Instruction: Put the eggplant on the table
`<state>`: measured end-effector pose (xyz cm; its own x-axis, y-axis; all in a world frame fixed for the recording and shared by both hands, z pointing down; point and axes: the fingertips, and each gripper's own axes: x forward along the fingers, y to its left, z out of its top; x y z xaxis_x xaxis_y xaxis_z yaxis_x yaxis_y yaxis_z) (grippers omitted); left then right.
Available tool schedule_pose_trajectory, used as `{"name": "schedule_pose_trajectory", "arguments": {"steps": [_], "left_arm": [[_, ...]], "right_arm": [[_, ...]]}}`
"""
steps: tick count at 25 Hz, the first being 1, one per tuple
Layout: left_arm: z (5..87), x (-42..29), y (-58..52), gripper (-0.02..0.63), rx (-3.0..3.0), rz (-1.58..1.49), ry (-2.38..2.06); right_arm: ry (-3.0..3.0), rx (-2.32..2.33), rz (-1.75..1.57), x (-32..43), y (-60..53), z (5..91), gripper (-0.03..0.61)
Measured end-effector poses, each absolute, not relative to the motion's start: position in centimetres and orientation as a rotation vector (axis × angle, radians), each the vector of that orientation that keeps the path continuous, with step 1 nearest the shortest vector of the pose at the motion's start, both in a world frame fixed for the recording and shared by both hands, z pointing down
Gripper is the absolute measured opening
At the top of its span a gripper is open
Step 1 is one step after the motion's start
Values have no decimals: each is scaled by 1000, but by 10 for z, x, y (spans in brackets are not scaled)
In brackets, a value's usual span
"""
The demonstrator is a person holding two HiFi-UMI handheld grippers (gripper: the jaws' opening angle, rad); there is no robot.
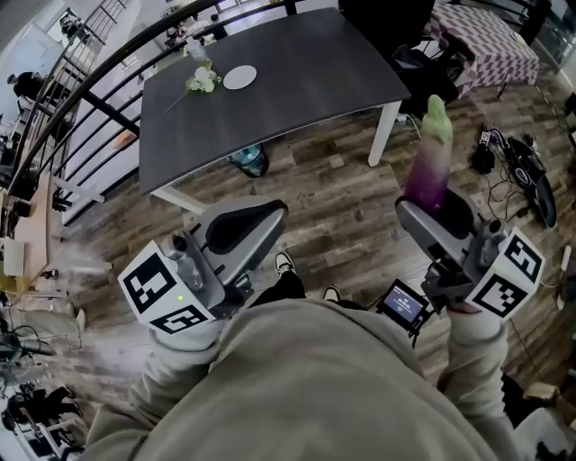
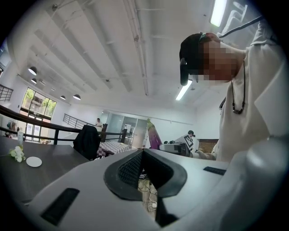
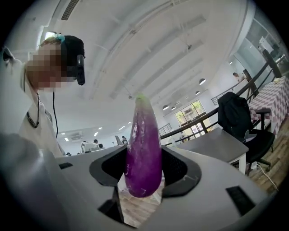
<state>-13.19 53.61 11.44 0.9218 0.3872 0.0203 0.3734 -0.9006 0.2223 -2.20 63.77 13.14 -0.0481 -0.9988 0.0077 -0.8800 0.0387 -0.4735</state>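
Now right tongs (image 3: 144, 169) clamp eggplant (image 3: 143, 135) upright.

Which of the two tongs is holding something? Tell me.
The right tongs: they grip the purple eggplant, which stands upright between them. The left tongs are closed, with nothing in them.

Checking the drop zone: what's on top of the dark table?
On the table: a small white plate and white flowers, near its far left corner. A black jacket hides the far right corner.
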Motion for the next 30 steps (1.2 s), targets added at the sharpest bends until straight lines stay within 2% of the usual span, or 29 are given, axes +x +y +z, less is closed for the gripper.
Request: {"name": "schedule_pose_trajectory", "arguments": {"steps": [15,30], "left_arm": [[123,-100,518,5,2848,56,695],[136,-82,406,5,2785,22,717]], "right_arm": [[1955,-1975,-476,2,624,137,230],[2012,-2016,-558,9,506,139,230]]}}
